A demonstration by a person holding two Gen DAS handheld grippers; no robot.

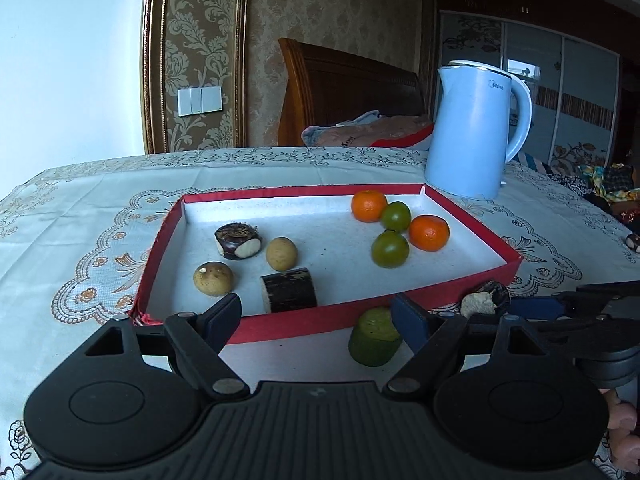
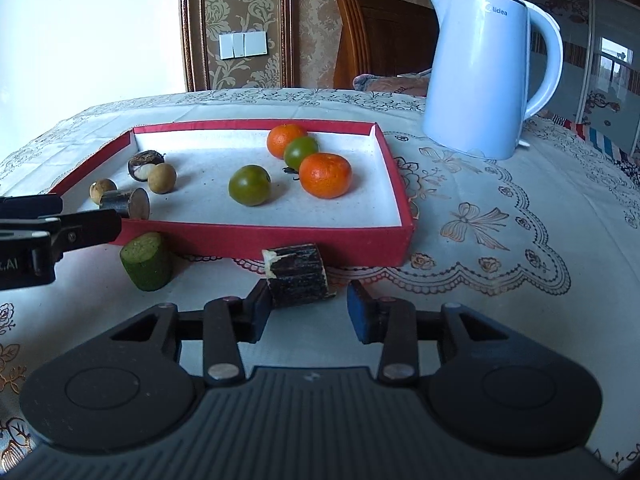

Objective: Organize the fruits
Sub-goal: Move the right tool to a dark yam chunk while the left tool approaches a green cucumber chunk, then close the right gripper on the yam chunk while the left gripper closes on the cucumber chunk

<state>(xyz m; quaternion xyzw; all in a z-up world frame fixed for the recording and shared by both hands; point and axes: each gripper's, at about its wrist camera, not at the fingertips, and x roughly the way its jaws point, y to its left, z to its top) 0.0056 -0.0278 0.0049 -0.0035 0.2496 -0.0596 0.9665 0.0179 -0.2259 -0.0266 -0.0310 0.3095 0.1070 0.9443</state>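
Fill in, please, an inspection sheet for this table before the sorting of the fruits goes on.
Surface: lace tablecloth, flat, covers the table.
Job's things: red box holds two oranges, two green tomatoes, two longans, one dark nut-like fruit and an inner dark cane piece. Green cane piece and outer dark cane piece lie outside, before its near wall.
Clutter: blue kettle stands beyond the box.
Grippers: left gripper open, empty, beside the green cane piece. Right gripper is around the outer dark cane piece, one pad touching, the other seemingly apart.
Cables: nothing seen.
Surroundings: wooden headboard, wall switches, wardrobe.
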